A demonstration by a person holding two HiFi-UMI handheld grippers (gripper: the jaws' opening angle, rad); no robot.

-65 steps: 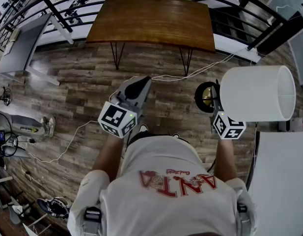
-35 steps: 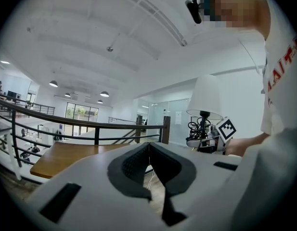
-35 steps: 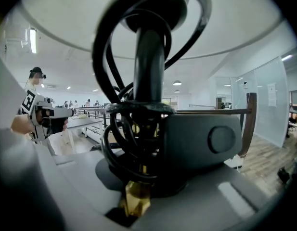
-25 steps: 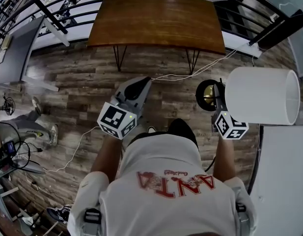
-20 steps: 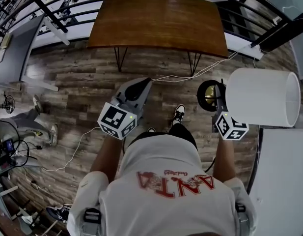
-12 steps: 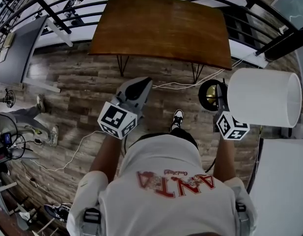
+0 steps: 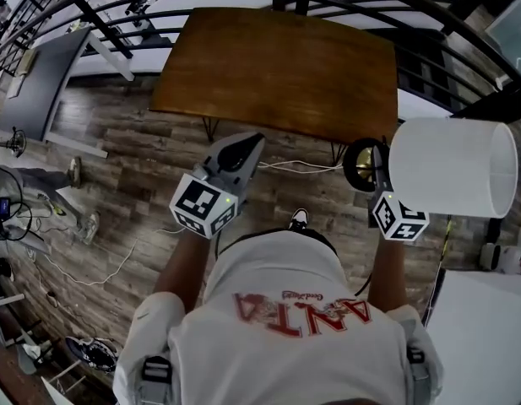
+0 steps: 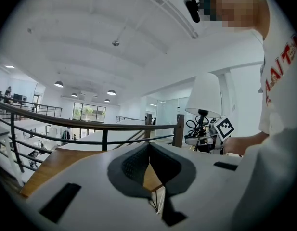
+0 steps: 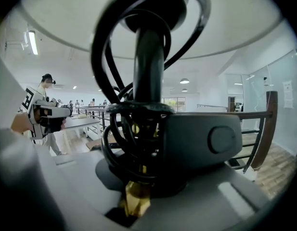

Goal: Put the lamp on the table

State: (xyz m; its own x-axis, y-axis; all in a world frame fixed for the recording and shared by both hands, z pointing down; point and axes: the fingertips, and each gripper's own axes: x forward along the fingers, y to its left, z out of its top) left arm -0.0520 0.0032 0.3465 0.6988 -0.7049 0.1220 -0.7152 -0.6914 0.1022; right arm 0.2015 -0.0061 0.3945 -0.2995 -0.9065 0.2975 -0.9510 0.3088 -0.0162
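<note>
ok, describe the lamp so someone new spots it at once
Find the brown wooden table by the black railing; off its near right corner, the right tongs hold the lamp above the plank floor. It's the only thing with a big white drum shade, plus a black stem wrapped in black cord.
</note>
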